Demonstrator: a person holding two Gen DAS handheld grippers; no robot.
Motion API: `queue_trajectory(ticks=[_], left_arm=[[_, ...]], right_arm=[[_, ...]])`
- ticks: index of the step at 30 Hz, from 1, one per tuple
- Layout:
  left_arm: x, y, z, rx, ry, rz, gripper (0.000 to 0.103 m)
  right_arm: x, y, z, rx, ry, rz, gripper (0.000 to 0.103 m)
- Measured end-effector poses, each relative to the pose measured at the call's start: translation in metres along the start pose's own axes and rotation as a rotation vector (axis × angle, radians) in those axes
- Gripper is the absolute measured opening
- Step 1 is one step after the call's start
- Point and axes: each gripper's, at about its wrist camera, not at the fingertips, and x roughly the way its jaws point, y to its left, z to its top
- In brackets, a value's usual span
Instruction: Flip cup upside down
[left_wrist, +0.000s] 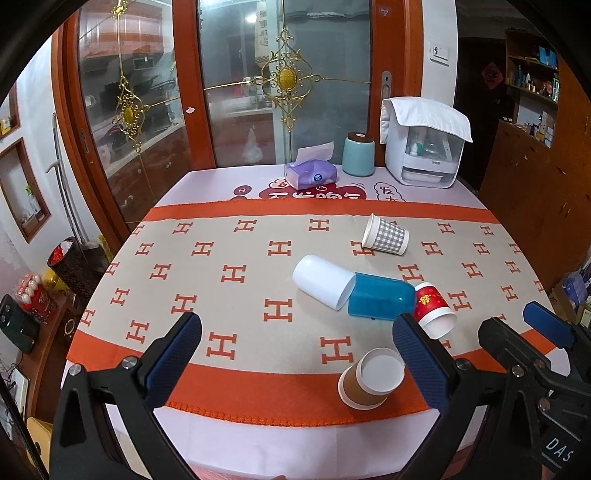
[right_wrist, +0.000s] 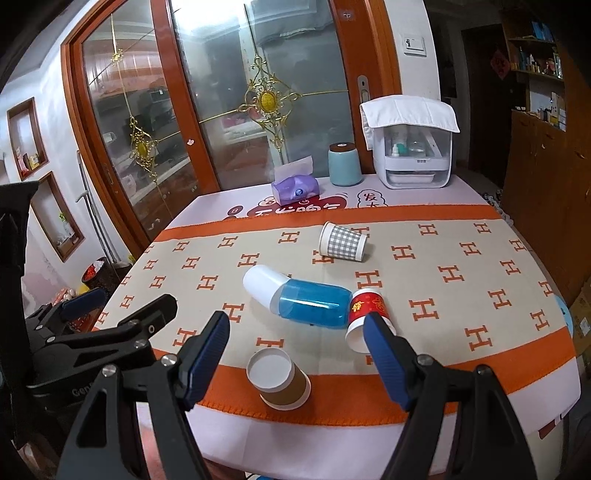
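Both grippers hover over the near table edge, nothing held. Left gripper: jaws spread wide. Right gripper: jaws spread wide too; it also shows at the right edge of the left wrist view, and the left one at the left edge of the right wrist view.

Nearest: brown paper cup, standing mouth-up on the near orange band of the H-pattern cloth, between the fingers in both views, untouched.

Next: red paper cup on its side, mouth toward the cameras, partly hidden behind a blue finger pad in each view. Its base touches or sits just beside the blue plastic cup, also on its side. White plastic cup lies down as well, its open mouth overlapping the blue cup's end; nested or just overlapping, can't tell.

Further back: grey checked paper cup on its side, apart from the rest.

Far edge: purple tissue pack, teal canister with brown lid, white appliance draped with a white towel. Glass sliding doors behind.
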Motion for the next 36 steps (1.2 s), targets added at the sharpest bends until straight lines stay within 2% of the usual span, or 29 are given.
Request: queue_trajectory(ticks=[36], left_arm=[[0.007, -0.0001, -0.0025, -0.01, 0.03, -0.003, 0.102]], right_arm=[[0.0037, -0.0068, -0.0041, 0.002, 0.008, 0.003, 0.075]])
